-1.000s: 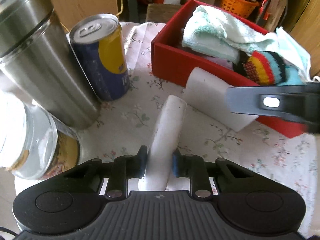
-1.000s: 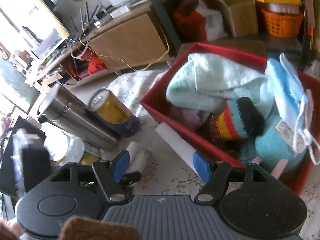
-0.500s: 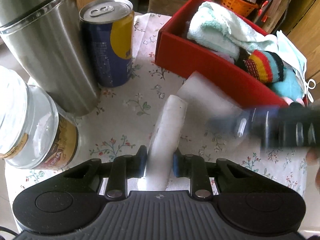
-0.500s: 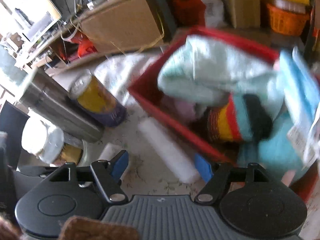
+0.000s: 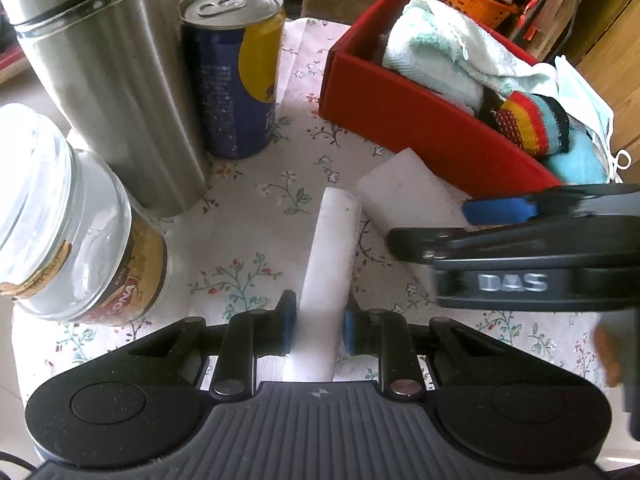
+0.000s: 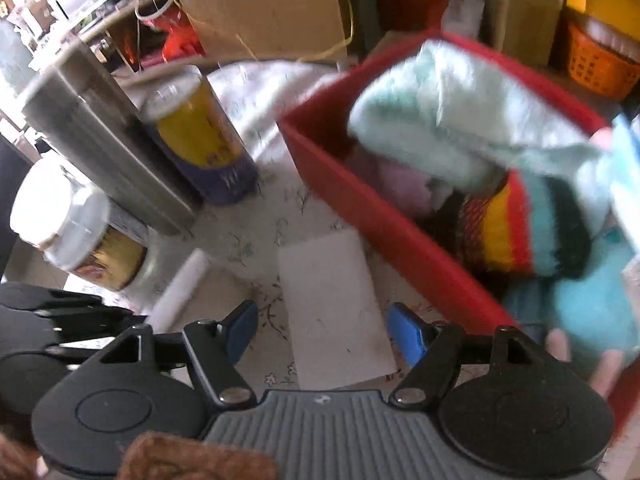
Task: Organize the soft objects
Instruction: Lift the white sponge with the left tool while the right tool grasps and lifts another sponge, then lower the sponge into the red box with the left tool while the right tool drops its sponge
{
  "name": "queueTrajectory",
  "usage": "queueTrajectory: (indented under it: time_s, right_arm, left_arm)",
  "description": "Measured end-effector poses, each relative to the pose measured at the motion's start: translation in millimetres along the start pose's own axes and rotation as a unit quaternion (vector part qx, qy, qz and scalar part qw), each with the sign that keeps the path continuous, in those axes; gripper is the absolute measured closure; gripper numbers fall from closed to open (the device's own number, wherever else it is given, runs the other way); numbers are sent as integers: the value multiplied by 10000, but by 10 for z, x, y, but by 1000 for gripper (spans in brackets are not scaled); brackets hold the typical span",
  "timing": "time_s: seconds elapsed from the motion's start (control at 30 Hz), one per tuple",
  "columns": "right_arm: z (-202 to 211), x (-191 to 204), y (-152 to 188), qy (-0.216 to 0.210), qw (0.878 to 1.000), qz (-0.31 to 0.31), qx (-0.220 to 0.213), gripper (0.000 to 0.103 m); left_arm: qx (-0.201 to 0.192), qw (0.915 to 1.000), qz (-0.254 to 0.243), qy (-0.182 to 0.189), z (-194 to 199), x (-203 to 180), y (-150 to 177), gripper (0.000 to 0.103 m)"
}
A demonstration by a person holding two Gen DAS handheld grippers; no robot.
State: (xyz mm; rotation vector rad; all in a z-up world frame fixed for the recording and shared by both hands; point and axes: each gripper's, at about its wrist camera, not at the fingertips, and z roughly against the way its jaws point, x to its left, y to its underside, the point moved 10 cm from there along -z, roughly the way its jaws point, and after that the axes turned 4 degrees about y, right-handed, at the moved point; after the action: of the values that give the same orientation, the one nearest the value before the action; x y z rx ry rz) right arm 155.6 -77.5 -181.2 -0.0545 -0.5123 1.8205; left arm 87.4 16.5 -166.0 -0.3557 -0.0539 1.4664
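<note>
While your left claw (image 5: 318, 330) pinches the upright white sponge (image 5: 326, 280), your right claw (image 6: 322, 332) hangs wide over the flat sponge (image 6: 334, 312) lying between its fingers beside the red box (image 6: 384, 232).

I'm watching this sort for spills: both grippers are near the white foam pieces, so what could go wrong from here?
1. The right gripper straddles the flat white foam block lying against the red box; its far finger may catch the wall.
2. The left gripper holds the white foam stick; swinging it could hit the glass jar or blue-and-yellow can.
</note>
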Motion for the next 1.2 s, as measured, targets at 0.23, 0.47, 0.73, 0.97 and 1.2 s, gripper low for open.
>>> queueTrajectory:
  time_s: [0.23,0.47,0.73,0.97,1.2]
  right_arm:
    - [-140,9,55,336,9991,242,26,68]
    - [142,-120,194,137,9999,-36,-56,81]
    - [974,-316,189,-251,9946,-573,-833,81]
    - [1379,-430,172,-282,9882,-805,-1274,81]
    - [1740,-555,88,-161,9796,-938,-1769,80]
  left_arm:
    - [79,10000,-5,-37,-53,2,1,80]
    - [-71,9999,-111,-5,48,-86,-40,81]
    - [-578,9975,-115,383,415,-314,-265,81]
    - [-887,9940,-259,582,630,-530,-390,80]
    - [-1361,9866,-212,879,949,-700,-587,80]
